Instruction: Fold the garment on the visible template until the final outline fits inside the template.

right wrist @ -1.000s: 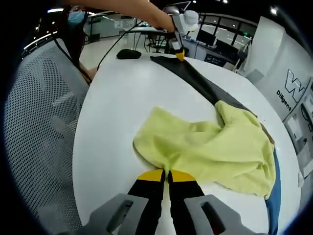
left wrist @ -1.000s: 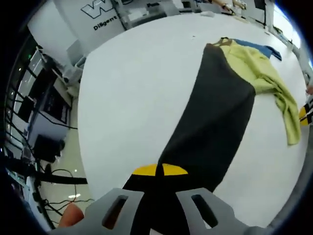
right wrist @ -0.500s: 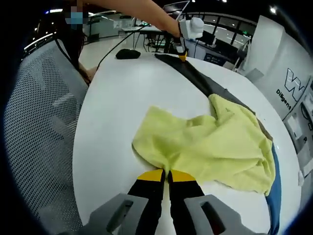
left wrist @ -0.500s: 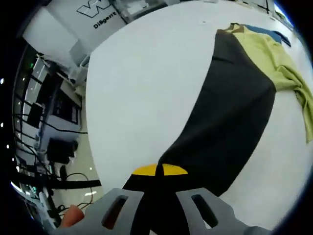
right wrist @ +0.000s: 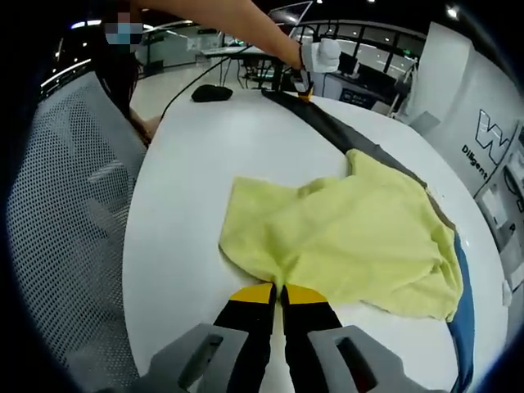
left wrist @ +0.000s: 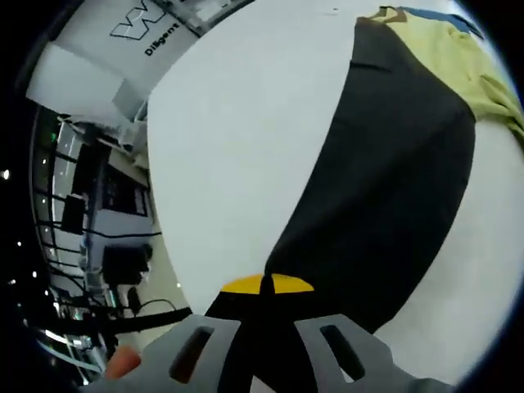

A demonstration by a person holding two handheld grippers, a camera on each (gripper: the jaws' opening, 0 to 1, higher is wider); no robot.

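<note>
left gripper view: yellow-tipped left gripper (left wrist: 260,284) at the bottom edge, jaws pressed together on the near end of a long dark grey cloth (left wrist: 385,172). stretched away from the jaws across a white round table (left wrist: 246,123), widening toward the far end, lying flat. at that far end, a yellow-green garment (left wrist: 446,61) overlapping the dark cloth's upper corner, with a sliver of blue sheet (left wrist: 434,14) showing past it. beyond the table rim, a white panel with dark lettering (left wrist: 147,29) and a dim room with racks and cables. right gripper view: right gripper (right wrist: 279,293) at the bottom, yellow tips closed tight on the near edge of the yellow-green garment (right wrist: 352,237), bunched slightly where pinched. garment spread in loose wrinkles over the white table (right wrist: 188,180), its far side lying on the dark cloth (right wrist: 327,127), its right side bordered by a curved strip of the blue sheet (right wrist: 464,311). across the table, the left gripper (right wrist: 304,90) clamped on the cloth's far tip, held by a person's outstretched bare arm (right wrist: 229,20). grey mesh chair back (right wrist: 65,229) beside the table, and a black computer mouse (right wrist: 211,92) near the far rim.
</note>
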